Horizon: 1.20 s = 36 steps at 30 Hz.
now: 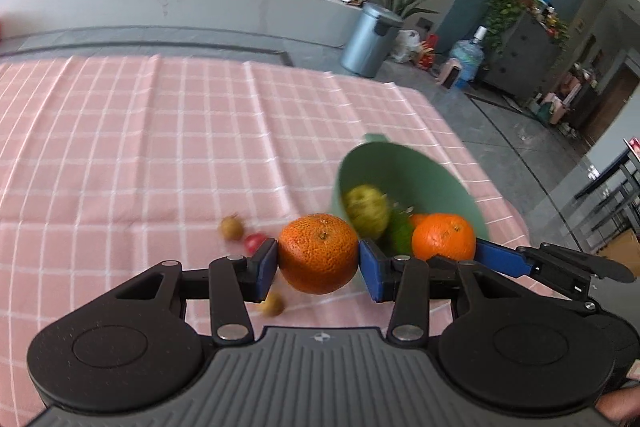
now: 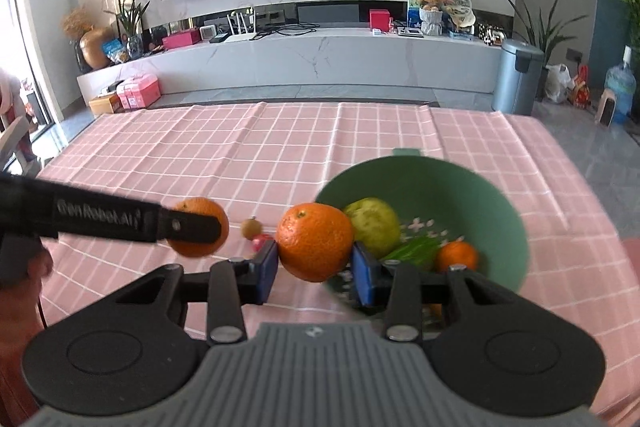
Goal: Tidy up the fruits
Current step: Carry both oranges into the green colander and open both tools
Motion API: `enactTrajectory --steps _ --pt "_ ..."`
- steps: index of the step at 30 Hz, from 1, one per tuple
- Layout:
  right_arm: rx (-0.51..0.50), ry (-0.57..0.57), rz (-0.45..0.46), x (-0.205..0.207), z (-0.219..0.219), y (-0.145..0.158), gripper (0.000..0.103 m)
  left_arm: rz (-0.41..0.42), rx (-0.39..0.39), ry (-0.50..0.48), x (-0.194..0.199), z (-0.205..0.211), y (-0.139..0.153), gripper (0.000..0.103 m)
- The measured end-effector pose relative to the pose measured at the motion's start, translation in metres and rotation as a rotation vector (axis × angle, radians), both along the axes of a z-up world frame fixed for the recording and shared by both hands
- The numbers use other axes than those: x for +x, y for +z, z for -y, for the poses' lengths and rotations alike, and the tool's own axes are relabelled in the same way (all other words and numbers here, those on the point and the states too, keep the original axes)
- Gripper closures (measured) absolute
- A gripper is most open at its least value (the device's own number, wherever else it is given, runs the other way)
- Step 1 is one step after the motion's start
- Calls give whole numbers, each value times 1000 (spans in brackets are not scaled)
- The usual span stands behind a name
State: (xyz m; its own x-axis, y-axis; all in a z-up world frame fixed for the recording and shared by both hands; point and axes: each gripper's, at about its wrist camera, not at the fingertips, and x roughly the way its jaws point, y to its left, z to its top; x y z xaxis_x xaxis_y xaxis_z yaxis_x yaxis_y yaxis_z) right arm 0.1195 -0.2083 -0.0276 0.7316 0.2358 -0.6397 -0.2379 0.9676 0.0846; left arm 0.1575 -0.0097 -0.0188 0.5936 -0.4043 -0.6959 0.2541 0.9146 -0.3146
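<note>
Pink checked cloth (image 2: 280, 147) covers the table and carries everything. Toward its right side sits a green bowl (image 2: 480, 195), the collecting place for the fruit; a pale green guava (image 2: 374, 223), a small tangerine (image 2: 457, 255) and something leafy green already lie inside. Each gripper is clamped on an orange between its blue pads, lifted clear of the cloth, probably for carrying to the bowl. The right gripper (image 2: 314, 263) holds its orange (image 2: 314, 241) at the bowl's near rim. The left gripper (image 1: 318, 265) holds its orange (image 1: 318, 253) just left of the bowl. Loose on the cloth remain two brown longans (image 1: 231, 227) and a small red fruit (image 1: 255, 242), not yet gathered.
</note>
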Motion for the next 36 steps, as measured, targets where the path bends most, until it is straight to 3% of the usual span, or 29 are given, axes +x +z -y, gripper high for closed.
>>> enactTrajectory --steps 7,16,28,36 --pt "-27 -34 -28 17 45 7 67 -11 -4 -97 23 40 6 53" --pt "-86 -17 -99 44 79 -5 67 -50 24 -176 59 86 -6 53" --pt "-136 37 -155 101 84 -37 67 -42 154 -251 91 130 -32 53" --pt "-147 50 -169 121 86 -54 66 -62 187 -256 105 138 -49 53"
